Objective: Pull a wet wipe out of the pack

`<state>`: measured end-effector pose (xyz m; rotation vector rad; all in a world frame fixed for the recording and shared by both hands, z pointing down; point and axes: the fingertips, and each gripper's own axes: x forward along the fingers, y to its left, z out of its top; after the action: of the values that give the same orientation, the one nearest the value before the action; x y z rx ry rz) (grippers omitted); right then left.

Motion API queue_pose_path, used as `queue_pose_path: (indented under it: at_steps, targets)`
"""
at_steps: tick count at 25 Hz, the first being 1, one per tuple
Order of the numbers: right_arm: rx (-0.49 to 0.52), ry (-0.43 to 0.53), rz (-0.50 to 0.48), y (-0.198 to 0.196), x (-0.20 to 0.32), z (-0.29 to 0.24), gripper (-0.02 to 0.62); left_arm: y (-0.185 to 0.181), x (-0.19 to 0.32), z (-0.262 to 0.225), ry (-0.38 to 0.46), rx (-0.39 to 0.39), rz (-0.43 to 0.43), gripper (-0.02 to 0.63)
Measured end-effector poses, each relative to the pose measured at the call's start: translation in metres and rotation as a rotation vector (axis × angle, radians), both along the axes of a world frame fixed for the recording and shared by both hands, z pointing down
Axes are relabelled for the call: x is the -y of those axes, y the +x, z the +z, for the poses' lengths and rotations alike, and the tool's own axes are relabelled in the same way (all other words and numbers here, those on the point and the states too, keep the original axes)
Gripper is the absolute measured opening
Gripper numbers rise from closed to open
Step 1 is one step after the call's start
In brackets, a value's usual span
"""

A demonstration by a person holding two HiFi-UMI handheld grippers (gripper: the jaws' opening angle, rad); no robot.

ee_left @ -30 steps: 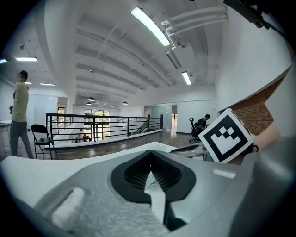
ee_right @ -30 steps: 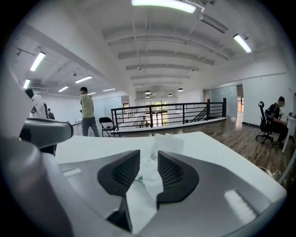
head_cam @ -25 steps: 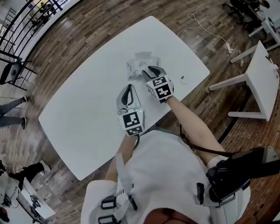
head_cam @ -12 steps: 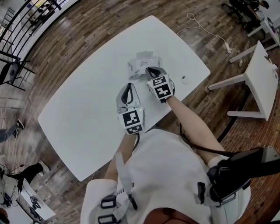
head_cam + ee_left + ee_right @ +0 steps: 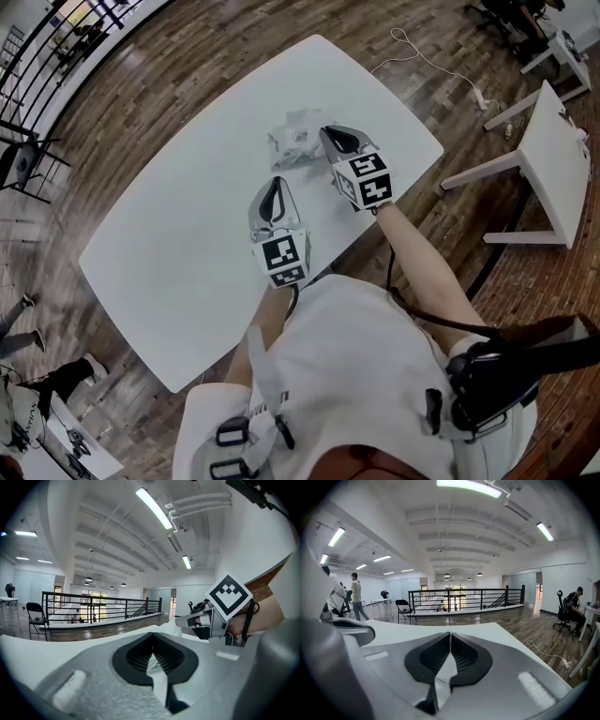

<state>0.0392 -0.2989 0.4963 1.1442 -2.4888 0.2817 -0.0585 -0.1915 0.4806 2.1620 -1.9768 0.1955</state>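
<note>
The crumpled white wipe pack (image 5: 294,140) lies on the white table (image 5: 187,234), towards its far side. My left gripper (image 5: 275,190) rests low just in front of the pack. Its jaws are shut on a white scrap with green print (image 5: 153,666), seemingly the pack's edge. My right gripper (image 5: 332,138) hangs raised at the pack's right side. Its jaws have just closed and pinch a thin white wipe (image 5: 445,670) that trails down between them. In the left gripper view, the right gripper (image 5: 197,620) shows at the right under its marker cube (image 5: 228,595).
The table's near edge runs close to the person's body. A second white table (image 5: 553,159) and a cable (image 5: 441,66) are on the wooden floor at the right. Far off stand a railing (image 5: 459,597), a chair (image 5: 404,609) and people (image 5: 356,602).
My right gripper has lifted off the pack and drawn up and to the right. The pack has shifted slightly left. The left gripper has stayed where it was.
</note>
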Motion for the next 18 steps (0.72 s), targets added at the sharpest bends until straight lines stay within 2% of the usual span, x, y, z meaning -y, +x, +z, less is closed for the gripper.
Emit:
queue_pose_path:
  at_steps: [8,13,18]
  targets:
    - [0.039,0.079,0.124,0.064,0.013,-0.038,0.015,0.01,-0.001,-0.001,0.007,-0.004,0.031,0.002]
    - [0.016,0.055,0.226,0.113,0.009,-0.025,0.015,0.013,-0.002,-0.004,0.009,0.002,0.048,0.002]
    - [-0.029,0.0,0.284,0.145,-0.003,0.005,0.015,0.016,-0.001,-0.002,0.007,0.008,0.061,0.002]
